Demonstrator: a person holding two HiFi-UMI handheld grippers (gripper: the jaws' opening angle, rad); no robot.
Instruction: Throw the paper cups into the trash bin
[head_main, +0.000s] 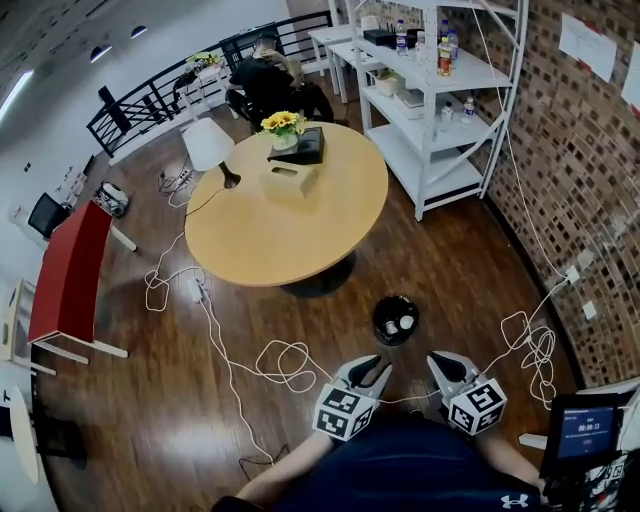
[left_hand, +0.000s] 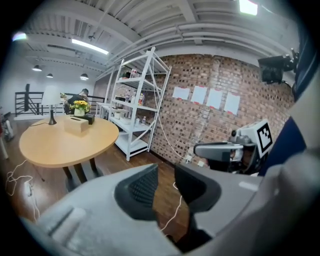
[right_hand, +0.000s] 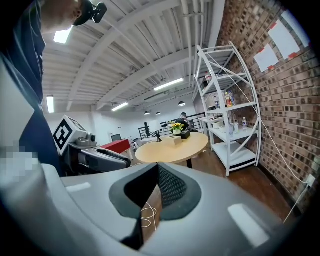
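Note:
A small black trash bin (head_main: 396, 320) stands on the wood floor in front of me, and two white paper cups (head_main: 399, 325) lie inside it. My left gripper (head_main: 374, 367) hangs near my body, just short of the bin and to its left. Its jaws stand slightly apart with nothing between them; in the left gripper view (left_hand: 166, 172) only floor shows in the gap. My right gripper (head_main: 443, 362) is beside it, right of the bin. Its tips meet and hold nothing (right_hand: 156, 167). I see no cup on the round table (head_main: 250, 250).
On the table are a lamp (head_main: 210, 145), a tissue box (head_main: 289, 177), flowers (head_main: 283, 125) and a black box. White cables (head_main: 285, 360) loop over the floor. A white shelf unit (head_main: 430, 100) stands by the brick wall. A person sits beyond the table (head_main: 265, 80). A red table (head_main: 70, 270) is at the left.

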